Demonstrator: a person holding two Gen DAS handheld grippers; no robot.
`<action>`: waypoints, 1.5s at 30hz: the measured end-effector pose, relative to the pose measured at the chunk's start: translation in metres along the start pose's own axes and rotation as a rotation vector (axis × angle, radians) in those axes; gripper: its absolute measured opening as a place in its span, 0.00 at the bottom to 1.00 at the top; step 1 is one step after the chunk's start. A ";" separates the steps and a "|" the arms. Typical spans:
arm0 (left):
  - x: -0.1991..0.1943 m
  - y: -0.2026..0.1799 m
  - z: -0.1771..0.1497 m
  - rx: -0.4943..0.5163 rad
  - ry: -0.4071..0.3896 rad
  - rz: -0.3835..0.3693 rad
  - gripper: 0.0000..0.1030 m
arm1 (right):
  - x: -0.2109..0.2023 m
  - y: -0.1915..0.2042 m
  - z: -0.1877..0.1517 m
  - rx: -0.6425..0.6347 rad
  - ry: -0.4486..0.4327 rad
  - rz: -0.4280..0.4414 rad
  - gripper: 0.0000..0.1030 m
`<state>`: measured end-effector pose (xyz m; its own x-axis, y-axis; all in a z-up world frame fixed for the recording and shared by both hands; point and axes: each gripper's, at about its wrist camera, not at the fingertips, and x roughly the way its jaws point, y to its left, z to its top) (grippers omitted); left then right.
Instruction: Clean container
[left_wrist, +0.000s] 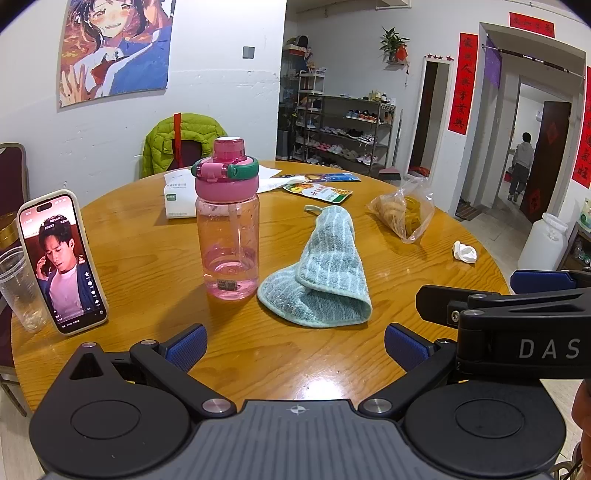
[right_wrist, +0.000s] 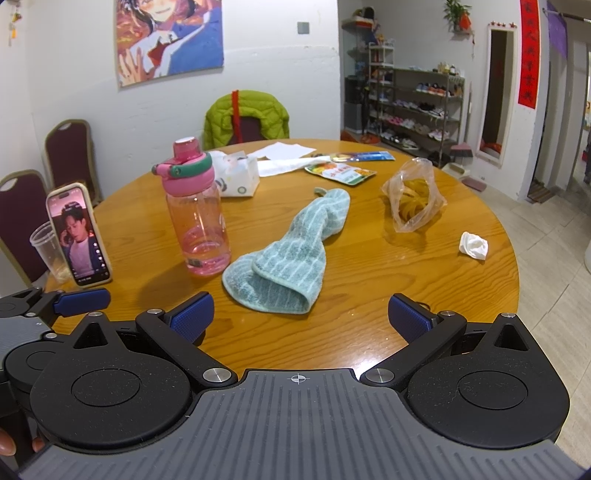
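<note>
Since neither the left gripper nor the right gripper holds anything yet, both hang spread wide at the table's near edge, facing the upright pink bottle and the crumpled cloth lying just beside it (apparently the wiper).

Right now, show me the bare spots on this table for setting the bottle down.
Bare wood lies between the teal cloth and the crumpled tissue, and along the near table edge before both open grippers. Crowded: the far side, and left around the phone and pink bottle.
</note>
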<state>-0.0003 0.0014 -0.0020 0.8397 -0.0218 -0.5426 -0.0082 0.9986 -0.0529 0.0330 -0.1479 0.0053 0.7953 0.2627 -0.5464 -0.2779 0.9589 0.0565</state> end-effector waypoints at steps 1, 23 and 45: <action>0.000 0.000 0.000 0.000 0.000 0.000 0.99 | 0.000 0.001 0.000 -0.001 0.000 0.000 1.00; 0.001 0.000 0.000 0.000 0.001 0.004 0.99 | 0.002 0.000 -0.001 0.001 0.000 0.002 1.00; 0.000 0.000 0.000 -0.002 0.006 0.006 0.99 | 0.001 -0.001 0.000 0.002 0.003 0.005 1.00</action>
<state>-0.0003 0.0017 -0.0026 0.8365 -0.0163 -0.5478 -0.0142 0.9986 -0.0515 0.0340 -0.1491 0.0050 0.7924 0.2674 -0.5483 -0.2807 0.9578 0.0613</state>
